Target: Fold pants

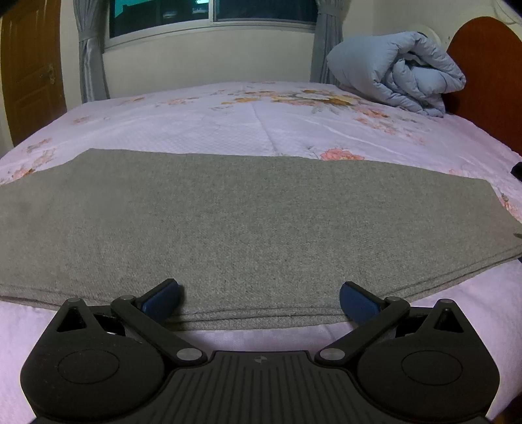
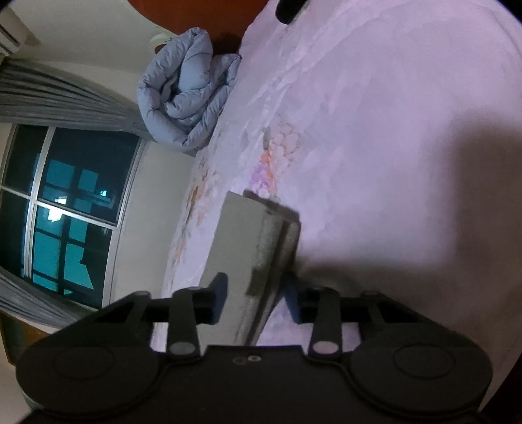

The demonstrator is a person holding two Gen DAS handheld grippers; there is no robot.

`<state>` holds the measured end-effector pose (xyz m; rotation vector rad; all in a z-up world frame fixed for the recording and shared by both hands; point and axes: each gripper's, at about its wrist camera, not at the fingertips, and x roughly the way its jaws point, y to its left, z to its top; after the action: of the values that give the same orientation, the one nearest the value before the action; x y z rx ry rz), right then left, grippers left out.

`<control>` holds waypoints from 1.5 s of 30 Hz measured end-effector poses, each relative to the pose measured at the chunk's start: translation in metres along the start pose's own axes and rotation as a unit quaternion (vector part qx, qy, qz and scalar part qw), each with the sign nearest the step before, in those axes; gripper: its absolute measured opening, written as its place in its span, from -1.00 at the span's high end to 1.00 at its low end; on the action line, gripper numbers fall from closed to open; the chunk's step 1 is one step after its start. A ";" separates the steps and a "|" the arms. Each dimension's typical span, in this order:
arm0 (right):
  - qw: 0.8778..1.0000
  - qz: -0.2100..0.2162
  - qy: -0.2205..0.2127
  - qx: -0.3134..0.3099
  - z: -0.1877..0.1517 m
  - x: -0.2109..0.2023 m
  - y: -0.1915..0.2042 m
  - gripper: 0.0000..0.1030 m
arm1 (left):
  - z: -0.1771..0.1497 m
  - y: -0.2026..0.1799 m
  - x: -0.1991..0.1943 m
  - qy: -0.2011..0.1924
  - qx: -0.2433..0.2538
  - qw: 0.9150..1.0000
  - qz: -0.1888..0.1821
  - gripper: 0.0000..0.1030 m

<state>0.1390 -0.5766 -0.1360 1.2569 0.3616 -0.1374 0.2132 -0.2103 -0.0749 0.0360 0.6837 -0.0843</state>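
Grey pants lie folded in a long flat band across the pink floral bedspread. My left gripper is open at the pants' near folded edge, its blue pads resting just over that edge, nothing pinched. In the right wrist view, rolled to one side, the short end of the pants sits between the fingers of my right gripper. One finger touches the cloth; a thin gap shows at the other.
A rolled blue-grey duvet lies at the far right by the brown headboard. Window and grey curtains stand behind the bed, a wooden door at left. A small dark object lies on the bedspread.
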 end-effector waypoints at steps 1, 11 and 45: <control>1.000 -0.004 -0.001 0.002 0.000 0.001 -0.002 0.61 | 0.000 0.000 0.000 -0.001 0.000 1.000 0.001 -1.00; 0.999 -0.033 0.002 -0.016 0.004 0.008 0.007 0.71 | -0.003 -0.006 -0.007 -0.017 0.007 1.000 0.005 -1.00; 0.891 0.081 0.130 -0.427 -0.263 0.082 0.263 0.90 | -0.006 0.335 -0.107 -0.065 -0.186 0.976 0.092 -1.00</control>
<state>0.2431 -0.2384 0.0047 0.4169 0.4745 0.3161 0.1563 0.1308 -0.0100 -0.2638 0.5535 0.2177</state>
